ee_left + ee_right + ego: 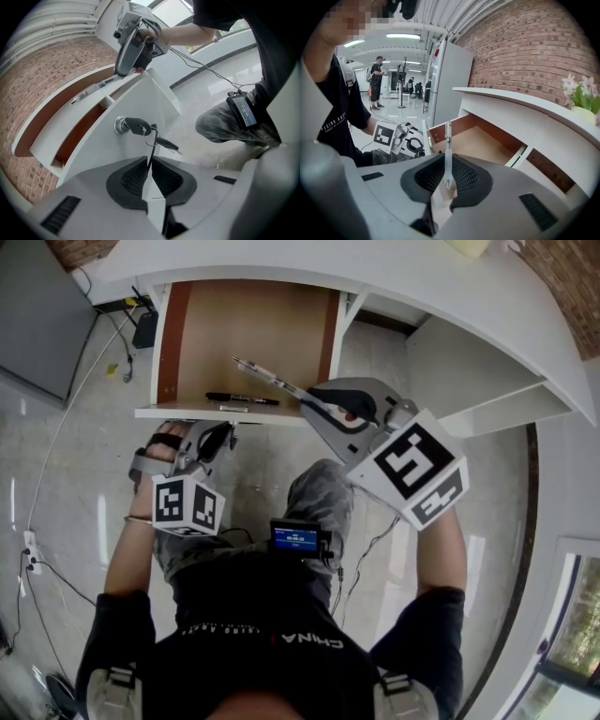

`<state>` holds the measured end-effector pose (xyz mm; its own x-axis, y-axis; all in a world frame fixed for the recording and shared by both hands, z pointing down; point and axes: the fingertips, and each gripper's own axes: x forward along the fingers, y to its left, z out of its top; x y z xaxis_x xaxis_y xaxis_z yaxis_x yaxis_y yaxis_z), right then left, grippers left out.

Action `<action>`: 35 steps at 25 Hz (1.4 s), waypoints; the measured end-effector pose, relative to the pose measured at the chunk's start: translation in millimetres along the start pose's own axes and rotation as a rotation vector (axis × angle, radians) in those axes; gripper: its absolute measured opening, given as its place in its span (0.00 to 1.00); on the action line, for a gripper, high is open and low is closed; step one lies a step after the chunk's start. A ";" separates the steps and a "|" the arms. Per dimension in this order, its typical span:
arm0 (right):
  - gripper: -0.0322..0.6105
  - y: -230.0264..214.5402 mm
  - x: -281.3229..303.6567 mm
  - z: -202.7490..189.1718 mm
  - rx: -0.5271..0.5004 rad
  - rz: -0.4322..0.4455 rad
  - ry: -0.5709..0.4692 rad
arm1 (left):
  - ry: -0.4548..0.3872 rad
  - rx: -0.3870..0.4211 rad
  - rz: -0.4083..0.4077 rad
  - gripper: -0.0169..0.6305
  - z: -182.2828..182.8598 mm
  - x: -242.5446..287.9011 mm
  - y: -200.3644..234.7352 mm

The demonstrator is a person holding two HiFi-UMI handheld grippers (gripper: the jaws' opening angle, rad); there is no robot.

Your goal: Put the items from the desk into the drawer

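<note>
Right gripper: the right gripper [448, 164] was narrowed onto a slim, pale, pen-like stick [447, 138]. It pinched the stick near one end, so most of the length stood out past the pads.
Stick's place: it was in the air above the open white drawer with a brown wooden bottom [253, 334], not yet lying in it.
Already inside: a black pen [242, 398] lay along the front edge, with a thinner pale item I could not identify just beside it.
Left gripper: the left gripper [151, 161] was closed on the thin dark ring or cord hanging from the dark key [136, 125] in the drawer's lock, apparently steadying the drawer.
Risk, grip: the hold near one end left a long lever. A knock against the drawer front or the desk edge could probably twist the stick loose.
Risk, release: if dropped too high or too near the front, the stick might bounce or roll out.
Risk, left side: a tug on the key could shift the drawer under the drop.
</note>
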<state>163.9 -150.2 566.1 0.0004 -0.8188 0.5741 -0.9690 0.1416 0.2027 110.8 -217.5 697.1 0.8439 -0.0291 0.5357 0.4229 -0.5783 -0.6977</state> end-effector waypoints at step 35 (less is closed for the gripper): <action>0.14 -11.7 144.3 -39.3 -0.217 0.243 0.592 | -0.041 -0.013 0.001 0.08 4.3 -2.1 0.4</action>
<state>185.0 -248.2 677.7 -0.0156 -0.3151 0.9489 -0.8869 0.4425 0.1324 110.6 -214.2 693.7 0.8574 0.0030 0.5147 0.4176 -0.5887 -0.6922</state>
